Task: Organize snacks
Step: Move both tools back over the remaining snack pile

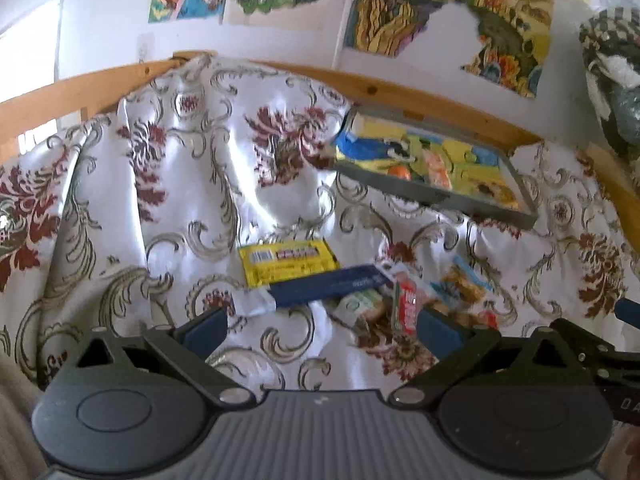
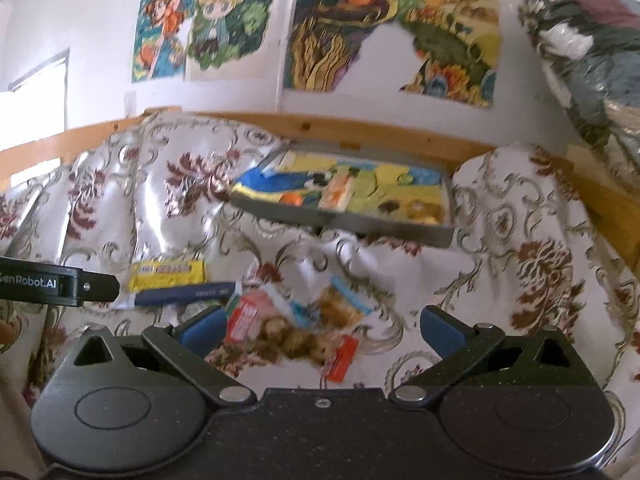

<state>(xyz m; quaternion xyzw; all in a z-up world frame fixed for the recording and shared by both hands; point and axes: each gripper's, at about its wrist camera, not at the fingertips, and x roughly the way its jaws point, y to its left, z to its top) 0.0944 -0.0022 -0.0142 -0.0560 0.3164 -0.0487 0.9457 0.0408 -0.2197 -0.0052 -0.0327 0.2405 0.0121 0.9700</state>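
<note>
Loose snacks lie on a floral white cloth [image 1: 192, 208]. A yellow packet [image 1: 286, 261] [image 2: 168, 274] sits behind a long dark blue bar [image 1: 332, 285] [image 2: 186, 293]. Right of them are a red and white wrapper [image 1: 406, 306] [image 2: 244, 320], a green pouch [image 1: 360, 306] and clear bags of brown cookies [image 2: 308, 330] [image 1: 464, 286]. A grey tray [image 1: 440, 197] [image 2: 400, 232] with colourful snacks in it rests tilted at the back. My left gripper [image 1: 322, 330] is open just short of the blue bar. My right gripper [image 2: 322, 326] is open over the cookie bags.
A wooden rail [image 1: 280, 70] [image 2: 360, 126] runs behind the cloth below a wall of colourful posters [image 2: 380, 28]. A bundle in clear plastic [image 2: 592, 60] stands at the far right. The left gripper's body [image 2: 56, 284] shows at the left edge of the right wrist view.
</note>
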